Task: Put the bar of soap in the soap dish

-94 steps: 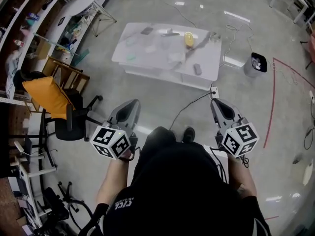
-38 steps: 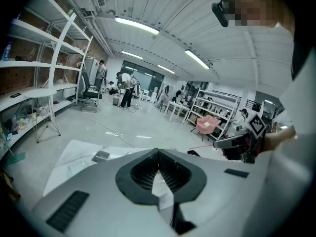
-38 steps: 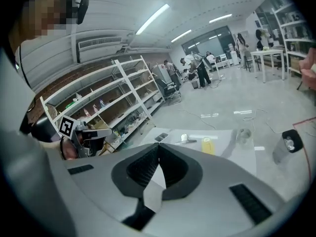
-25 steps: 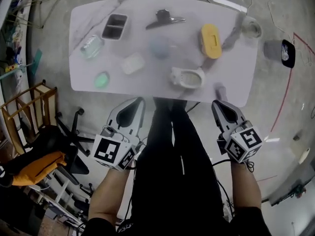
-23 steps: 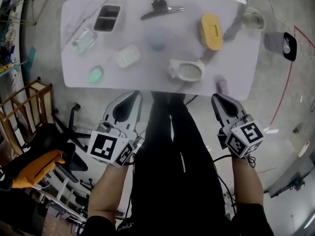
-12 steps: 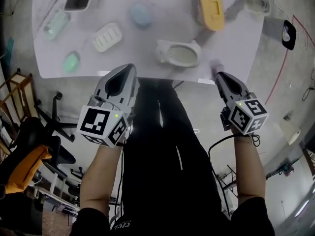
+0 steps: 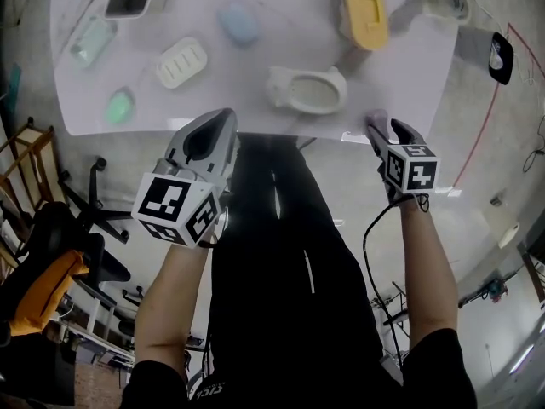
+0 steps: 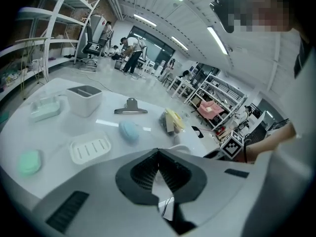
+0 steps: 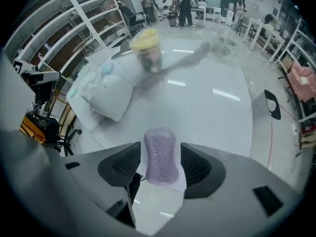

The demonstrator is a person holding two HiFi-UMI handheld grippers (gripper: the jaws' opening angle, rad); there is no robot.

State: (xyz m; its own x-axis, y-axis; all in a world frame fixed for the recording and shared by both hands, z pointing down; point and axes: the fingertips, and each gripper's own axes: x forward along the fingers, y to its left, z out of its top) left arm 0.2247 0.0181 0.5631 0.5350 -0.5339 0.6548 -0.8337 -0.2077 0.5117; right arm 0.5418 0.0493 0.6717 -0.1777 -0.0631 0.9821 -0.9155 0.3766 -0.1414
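The bar of soap (image 9: 161, 156), purple with embossed lettering facing up, is lying flat at the near edge of the table (image 7: 230, 92), toward its right end, and is also showing in the head view (image 7: 375, 118). The right gripper (image 7: 381, 130) is pointing steeply down over it. Its jaws have just been opening and are now standing released, one on each side of the bar, close to its long sides but not pressing on it. To the left of the bar, a white oval holder (image 7: 308, 90) is sitting near the same edge. Beyond it, a yellow container (image 7: 364, 8) is resting toward the far side, and a blue soap (image 7: 240, 24) is lying near the middle of the table. The soap dish (image 7: 181, 62), white with a ribbed floor, is standing empty on the left half of the table, well apart from the purple bar. A green soap (image 7: 120, 106) is lying just left of the dish, near the front edge. The left gripper (image 7: 226, 113) is hovering at the near table edge, short of the dish, and its jaws are clenched tip to tip with nothing between them.
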